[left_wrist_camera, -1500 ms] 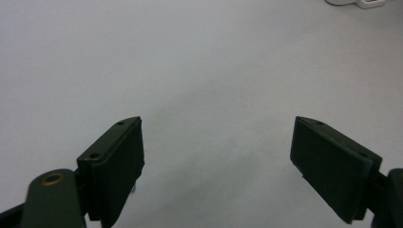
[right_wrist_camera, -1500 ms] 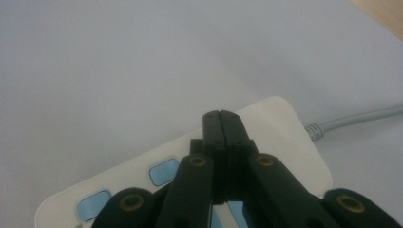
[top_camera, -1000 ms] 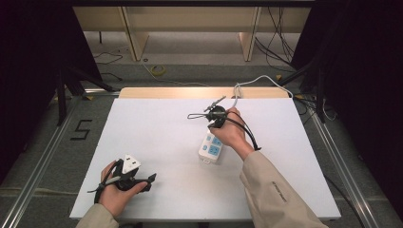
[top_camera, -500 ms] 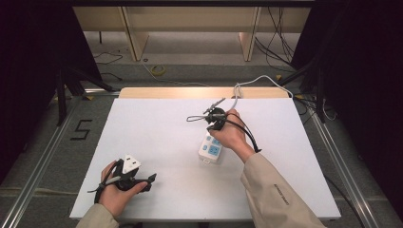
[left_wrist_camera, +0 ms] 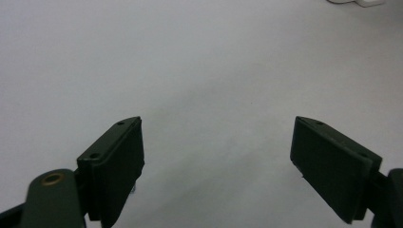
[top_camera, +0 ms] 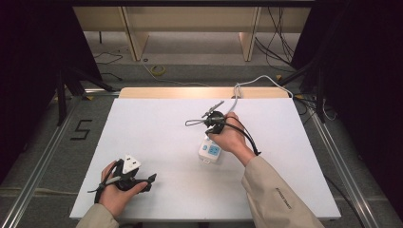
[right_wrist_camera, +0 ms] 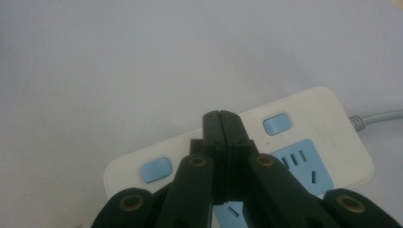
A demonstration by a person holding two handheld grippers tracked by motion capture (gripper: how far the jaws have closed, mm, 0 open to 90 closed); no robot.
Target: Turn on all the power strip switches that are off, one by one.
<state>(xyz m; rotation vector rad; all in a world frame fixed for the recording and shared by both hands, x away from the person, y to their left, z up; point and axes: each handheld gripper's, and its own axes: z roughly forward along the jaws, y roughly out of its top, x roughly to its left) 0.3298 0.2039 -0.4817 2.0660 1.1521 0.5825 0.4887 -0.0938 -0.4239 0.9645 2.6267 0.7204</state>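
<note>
Power strip [top_camera: 209, 152], white with blue switches and blue sockets, is seen lying flat on the white table [top_camera: 161, 128], right of its middle and nearer the far edge, with its grey cord [top_camera: 247, 83] led off over that far edge. The right gripper [right_wrist_camera: 222, 116] is held directly above the strip between the two blue switches [right_wrist_camera: 156, 169], its jaws pressed fully together with nothing clamped. Near the table's front left corner the left gripper [left_wrist_camera: 216, 142] is rested with jaws spread wide over bare tabletop.
</note>
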